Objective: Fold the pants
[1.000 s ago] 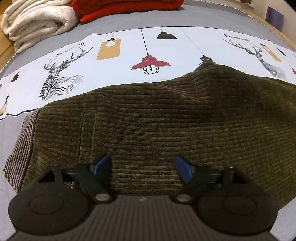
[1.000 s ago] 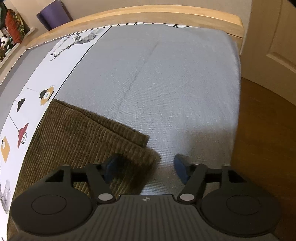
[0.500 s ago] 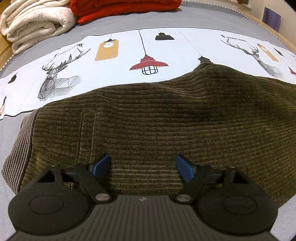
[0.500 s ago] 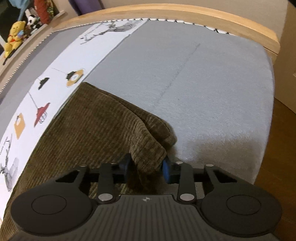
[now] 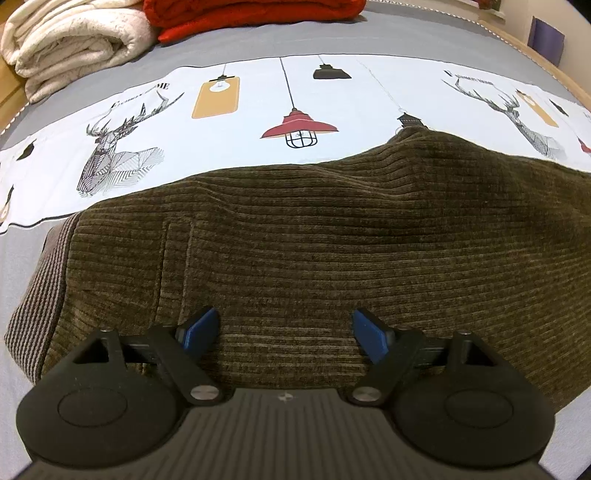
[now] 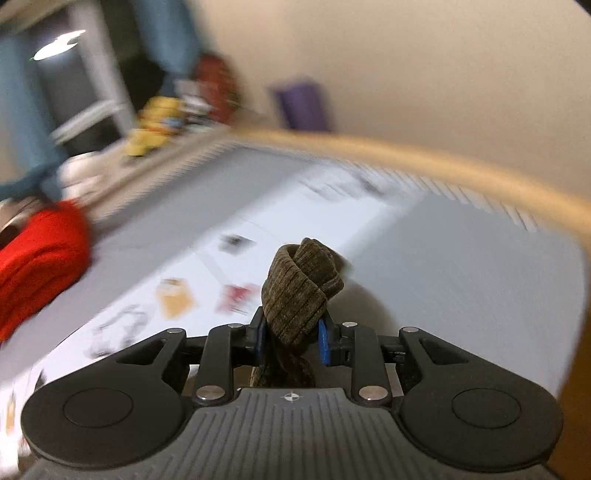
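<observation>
So far you have only begun: your right tool is clenched on a bunched end of the pants, lifted at frame centre, while your left tool hovers released over them, spread across the bed, every fold undone.

Grey bedcover with white printed band of deer and lamps ahead of the jaws; cream blanket and red blanket far beyond, wooden bed rail curving under beige wall.
</observation>
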Demonstrator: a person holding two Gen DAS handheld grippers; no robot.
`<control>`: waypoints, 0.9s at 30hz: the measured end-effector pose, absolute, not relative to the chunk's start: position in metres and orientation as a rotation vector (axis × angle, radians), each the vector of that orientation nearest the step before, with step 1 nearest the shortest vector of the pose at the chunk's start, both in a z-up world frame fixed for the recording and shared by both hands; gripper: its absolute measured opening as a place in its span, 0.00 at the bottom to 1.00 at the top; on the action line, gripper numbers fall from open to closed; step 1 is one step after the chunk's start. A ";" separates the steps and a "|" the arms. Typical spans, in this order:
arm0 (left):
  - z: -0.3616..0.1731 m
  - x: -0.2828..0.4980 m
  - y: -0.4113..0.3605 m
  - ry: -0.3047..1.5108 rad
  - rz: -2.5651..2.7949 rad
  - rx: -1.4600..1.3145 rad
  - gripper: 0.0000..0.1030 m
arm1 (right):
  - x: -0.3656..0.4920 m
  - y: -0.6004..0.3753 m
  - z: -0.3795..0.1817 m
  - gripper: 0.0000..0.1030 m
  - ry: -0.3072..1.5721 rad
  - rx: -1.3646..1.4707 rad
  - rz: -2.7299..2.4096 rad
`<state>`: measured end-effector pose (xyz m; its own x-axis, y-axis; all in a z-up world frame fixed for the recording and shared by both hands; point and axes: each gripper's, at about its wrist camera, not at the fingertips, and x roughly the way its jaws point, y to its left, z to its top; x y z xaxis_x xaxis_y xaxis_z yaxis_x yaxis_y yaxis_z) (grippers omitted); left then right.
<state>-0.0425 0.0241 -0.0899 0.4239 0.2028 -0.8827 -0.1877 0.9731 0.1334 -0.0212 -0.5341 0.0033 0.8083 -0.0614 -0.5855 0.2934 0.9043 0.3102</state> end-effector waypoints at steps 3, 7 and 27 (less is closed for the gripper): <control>-0.084 -0.044 0.029 1.110 0.256 -0.027 0.82 | -0.028 -0.456 0.038 0.27 0.487 0.207 0.003; -0.073 -0.044 0.039 1.105 0.286 -0.083 0.82 | -0.055 -0.337 0.046 0.28 0.431 -0.025 0.323; -0.048 -0.023 0.019 1.089 0.030 -0.538 0.82 | -0.197 -0.158 -0.045 0.33 0.578 -0.615 1.152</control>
<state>-0.0227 0.0188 -0.0481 0.4760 -0.2357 -0.8472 -0.2818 0.8717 -0.4008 -0.1967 -0.1582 -0.0450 0.3011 0.6489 -0.6987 -0.9480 0.2829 -0.1458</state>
